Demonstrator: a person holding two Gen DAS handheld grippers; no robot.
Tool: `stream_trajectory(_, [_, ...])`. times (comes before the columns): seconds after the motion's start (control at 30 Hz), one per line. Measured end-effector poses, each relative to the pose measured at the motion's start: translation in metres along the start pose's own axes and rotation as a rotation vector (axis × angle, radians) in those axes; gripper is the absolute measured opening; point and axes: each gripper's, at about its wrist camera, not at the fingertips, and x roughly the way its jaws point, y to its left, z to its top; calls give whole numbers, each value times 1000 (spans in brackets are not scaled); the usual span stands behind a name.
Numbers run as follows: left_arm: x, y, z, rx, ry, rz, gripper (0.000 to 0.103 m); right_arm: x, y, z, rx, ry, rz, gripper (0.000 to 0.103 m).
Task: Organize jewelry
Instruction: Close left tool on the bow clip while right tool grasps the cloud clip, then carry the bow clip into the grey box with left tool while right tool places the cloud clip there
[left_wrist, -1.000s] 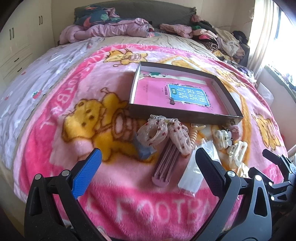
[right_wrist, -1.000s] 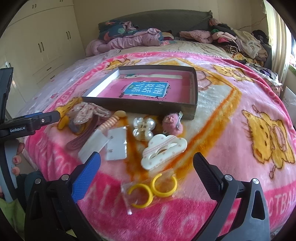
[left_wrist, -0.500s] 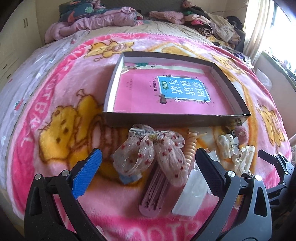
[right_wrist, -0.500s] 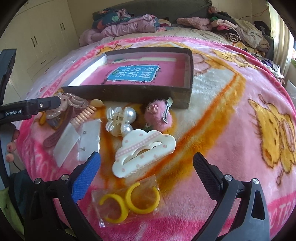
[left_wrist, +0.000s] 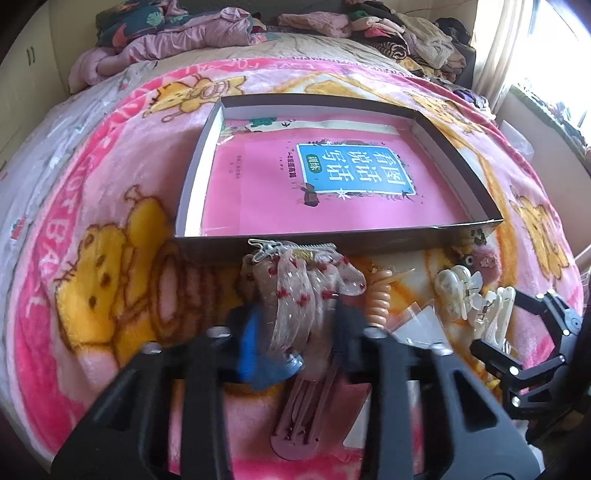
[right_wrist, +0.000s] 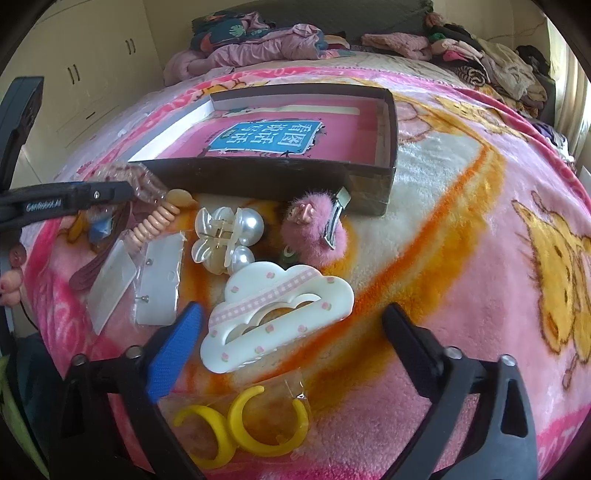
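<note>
While our left gripper (left_wrist: 295, 325) has just been closing, its jaws now pinch the sheer bow (left_wrist: 299, 291) with red dots, which lies on the pink blanket (left_wrist: 110, 206) just before the box (left_wrist: 295, 245). Our right gripper (right_wrist: 291, 332) stands wide, though its jaws have just been closing too; the cloud clip (right_wrist: 277, 314) lies between them, untouched. Nearest are the yellow hoops (right_wrist: 243, 432). Beyond the clip we see the pearl clip (right_wrist: 225, 240), the pink pompom (right_wrist: 314, 232), then the box.

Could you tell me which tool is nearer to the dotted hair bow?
Left. The left tool has just closed on the hair bow, pinching it. The right tool sits apart, its jaws either side of the cloud clip.
</note>
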Motion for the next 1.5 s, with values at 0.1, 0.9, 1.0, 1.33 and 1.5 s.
stream_trajectory(0.1, [-1, 1, -2, -3, -11, -9, 13, -3, -3, -3, -5, -19, 10, 68])
stream_trajectory(0.9, [-54, 19, 41, -87, -175, -62, 12, -65, -48, 17, 88, -163, -27, 67])
stream_trajectory(1.0, [-49, 27, 49, -105, -176, -54, 12, -67, -46, 29, 82, -181, -28, 67])
stream_trajectory(1.33, [-18, 35, 62, -127, -155, -46, 13, -50, -39, 79, 64, -202, -9, 67])
stream_trajectory(1.5, [5, 33, 66, -127, -124, -44, 14, -31, -35, 100, 46, -191, 3, 67])
